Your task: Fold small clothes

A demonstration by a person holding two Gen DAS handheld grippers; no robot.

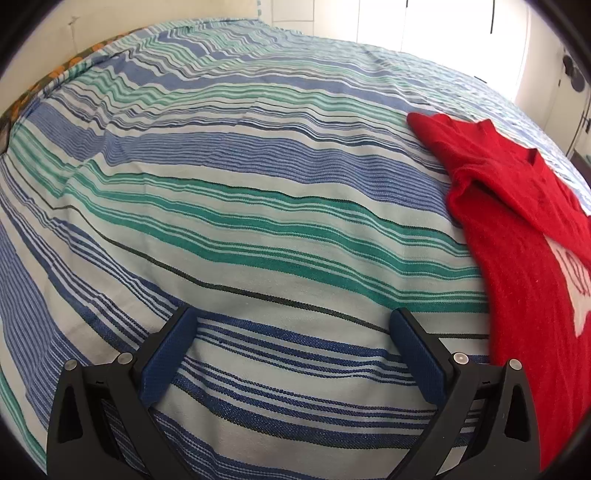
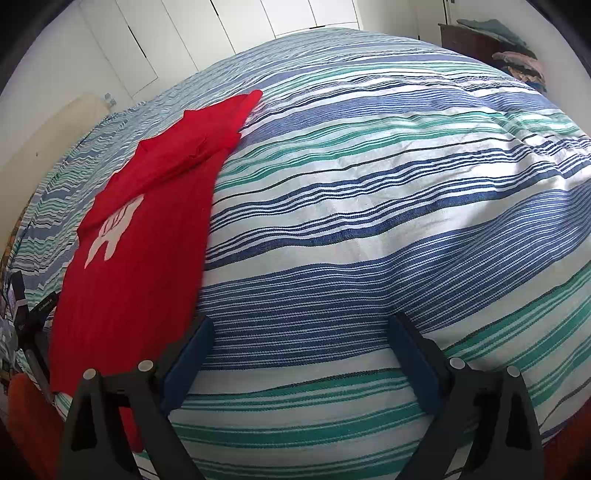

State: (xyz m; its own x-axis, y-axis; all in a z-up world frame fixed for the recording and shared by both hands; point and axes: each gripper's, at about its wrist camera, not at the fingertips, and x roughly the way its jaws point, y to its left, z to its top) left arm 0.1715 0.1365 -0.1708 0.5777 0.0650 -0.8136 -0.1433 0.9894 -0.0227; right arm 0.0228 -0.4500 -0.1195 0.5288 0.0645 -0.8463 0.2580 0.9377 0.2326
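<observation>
A small red shirt with a white print lies flat on the striped bedspread, one side folded inward along its length. In the left wrist view it fills the right edge. My left gripper stands open over bare bedspread just left of the shirt's hem, nothing between its blue pads. In the right wrist view the same red shirt lies at the left. Its near edge runs past my right gripper, which is open above the bedspread with nothing between its fingers.
White cupboard doors stand beyond the bed. A dark dresser with piled clothes is at the far right. A small tripod stand sits by the bed's left edge. A bright window is behind the bed.
</observation>
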